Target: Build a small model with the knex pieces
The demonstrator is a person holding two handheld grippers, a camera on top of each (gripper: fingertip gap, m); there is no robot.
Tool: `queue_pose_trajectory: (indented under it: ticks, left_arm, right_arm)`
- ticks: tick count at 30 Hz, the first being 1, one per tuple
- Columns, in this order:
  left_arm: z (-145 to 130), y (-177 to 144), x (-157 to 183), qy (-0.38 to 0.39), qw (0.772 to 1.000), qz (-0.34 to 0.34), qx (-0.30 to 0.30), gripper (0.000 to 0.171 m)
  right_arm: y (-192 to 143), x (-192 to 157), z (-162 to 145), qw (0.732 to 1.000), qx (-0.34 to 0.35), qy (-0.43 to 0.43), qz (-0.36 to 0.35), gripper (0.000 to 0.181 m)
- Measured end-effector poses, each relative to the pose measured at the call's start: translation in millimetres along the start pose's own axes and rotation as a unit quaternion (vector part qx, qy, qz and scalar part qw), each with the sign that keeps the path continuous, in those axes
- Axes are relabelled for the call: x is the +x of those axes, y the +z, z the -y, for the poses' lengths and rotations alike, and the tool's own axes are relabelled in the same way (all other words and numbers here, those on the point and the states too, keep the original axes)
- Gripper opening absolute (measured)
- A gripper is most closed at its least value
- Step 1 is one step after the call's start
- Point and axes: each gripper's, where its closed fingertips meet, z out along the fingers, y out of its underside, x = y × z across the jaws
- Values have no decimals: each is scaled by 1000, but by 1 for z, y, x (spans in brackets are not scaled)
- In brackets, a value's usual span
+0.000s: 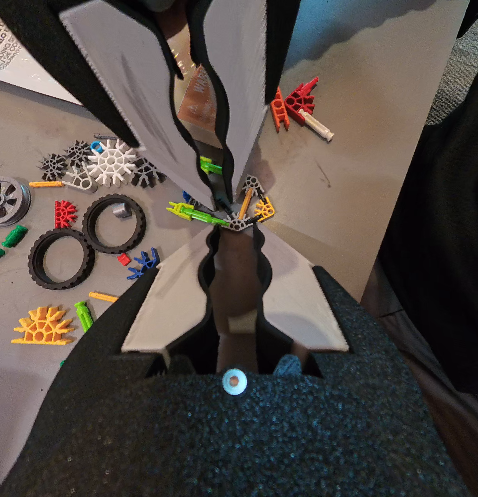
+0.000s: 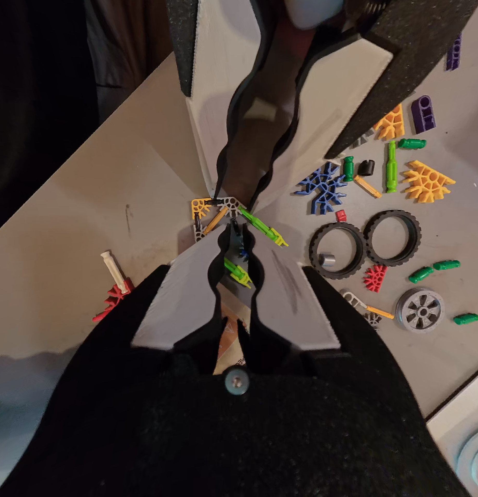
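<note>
Pinching spoked plastic connector assembly, left gripper and right gripper both clamped, ribbed tyres nearby

Right gripper, jaws nearly closed on a short black rod of a small connector assembly; left gripper meets it from opposite. Two black tyres lie beside on the counter.

Bare grey worktop lies open toward its edge; loose plastic pieces and two black rubber tyres crowd the opposite side.
</note>
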Motion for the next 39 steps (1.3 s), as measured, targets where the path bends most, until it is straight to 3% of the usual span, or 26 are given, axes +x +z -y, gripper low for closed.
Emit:
queue_pose_trajectory:
  ticks: [1, 5, 39]
  left_arm:
    - [0, 0, 0, 0, 1000, 0, 0, 24]
    - [0, 0, 0, 1, 1000, 0, -1, 24]
    - [1, 1, 0, 4, 1000, -2, -5, 24]
  right_arm:
    - [2, 0, -1, 1000, -3, -1, 1, 8]
    - [5, 1, -2, 1000, -8, -4, 1, 2]
    - [4, -1, 3, 1000, 1, -4, 2, 2]
